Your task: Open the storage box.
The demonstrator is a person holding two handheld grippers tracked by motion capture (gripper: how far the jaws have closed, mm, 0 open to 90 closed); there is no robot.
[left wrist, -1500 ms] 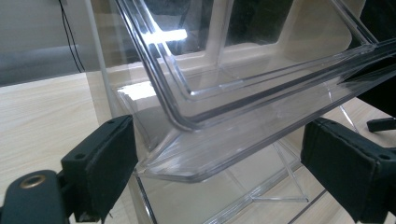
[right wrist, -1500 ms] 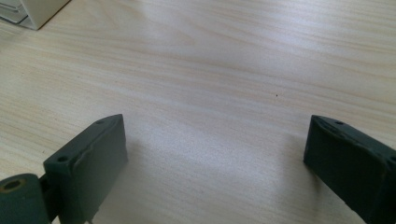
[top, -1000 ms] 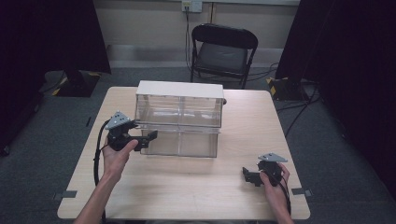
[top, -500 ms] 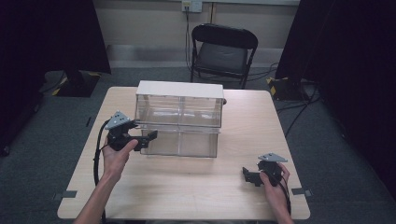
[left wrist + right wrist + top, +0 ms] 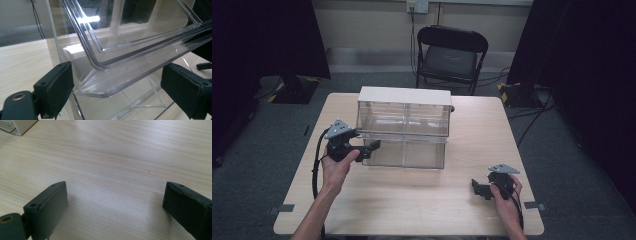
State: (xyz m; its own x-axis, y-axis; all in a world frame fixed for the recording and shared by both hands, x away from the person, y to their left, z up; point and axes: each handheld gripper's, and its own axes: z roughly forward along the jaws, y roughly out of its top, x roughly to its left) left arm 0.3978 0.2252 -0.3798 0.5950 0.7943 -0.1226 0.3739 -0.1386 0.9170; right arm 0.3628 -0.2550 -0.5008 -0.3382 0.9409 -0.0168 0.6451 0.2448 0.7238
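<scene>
A clear plastic drawer cabinet (image 5: 404,112) with a white top stands in the middle of the table. Its lower drawer (image 5: 407,152) juts forward a little. My left gripper (image 5: 374,146) is open at that drawer's left front corner. In the left gripper view the drawer's clear front lip (image 5: 120,75) lies between the two black pads (image 5: 56,87), and the left gripper (image 5: 117,92) has not closed on it. My right gripper (image 5: 477,189) rests open near the table's front right, apart from the cabinet. In its own view the right gripper (image 5: 115,205) holds nothing over bare wood.
The light wooden table (image 5: 412,210) has free room in front of the cabinet and on both sides. A black folding chair (image 5: 449,55) stands beyond the far edge. A white corner of the cabinet (image 5: 17,126) shows at the top left of the right gripper view.
</scene>
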